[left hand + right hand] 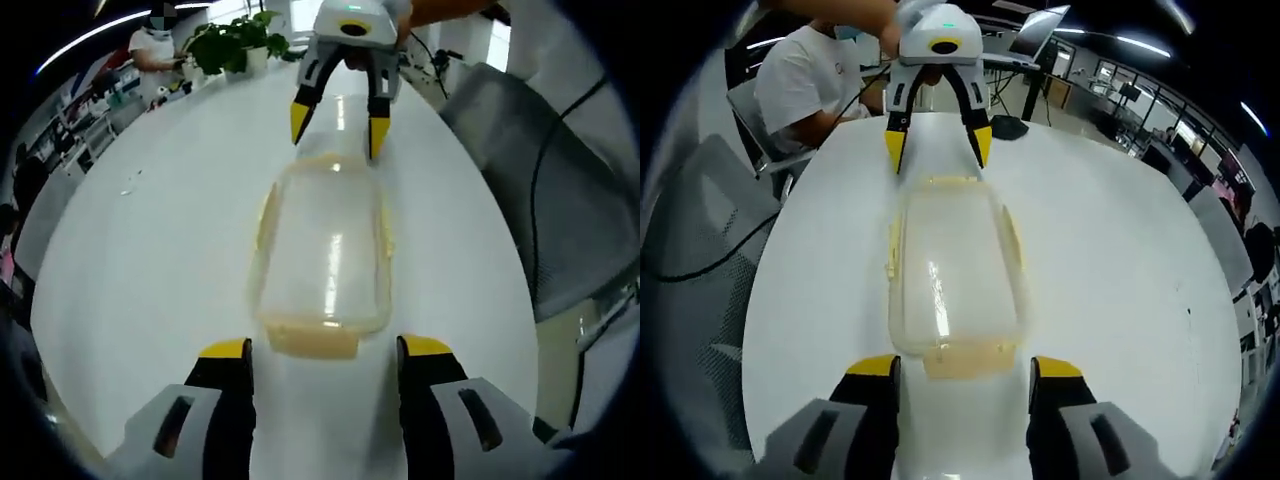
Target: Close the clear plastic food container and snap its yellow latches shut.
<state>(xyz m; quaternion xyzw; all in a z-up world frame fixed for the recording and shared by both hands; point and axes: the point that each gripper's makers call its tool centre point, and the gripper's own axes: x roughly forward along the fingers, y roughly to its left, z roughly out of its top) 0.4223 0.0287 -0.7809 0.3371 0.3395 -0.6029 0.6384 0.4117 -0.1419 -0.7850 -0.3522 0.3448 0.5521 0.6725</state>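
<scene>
**Latches at both ends at risk of being missed or pushed away**

The clear plastic food container (322, 250) is seen lying flat on the white table (160, 250), lengthwise between the two grippers, with its lid apparently laid on top. A yellow end latch (312, 342) is seen just ahead of the left gripper (325, 355), whose jaws are held apart and clamped on nothing. In the right gripper view, the opposite end latch (965, 358) is shown just ahead of the right gripper (962, 372), whose jaws are likewise spread and empty. Paler yellow side latches (384, 235) are visible along the long edges; whether any latch is already snapped cannot be told, as the plastic is blurred and glossy.

Several risks are judged from this layout. The container is light and rests on a smooth surface, so it is likely to be slid toward the other gripper if one latch is pressed without the far end being braced. If the lid is not fully seated, a latch could be folded over a raised rim and left only half caught. Thin hinges could be bent or torn if a latch is pinched at an angle. Because both ends are approached head-on, the jaw tips could also be brought into collision above the lid
</scene>
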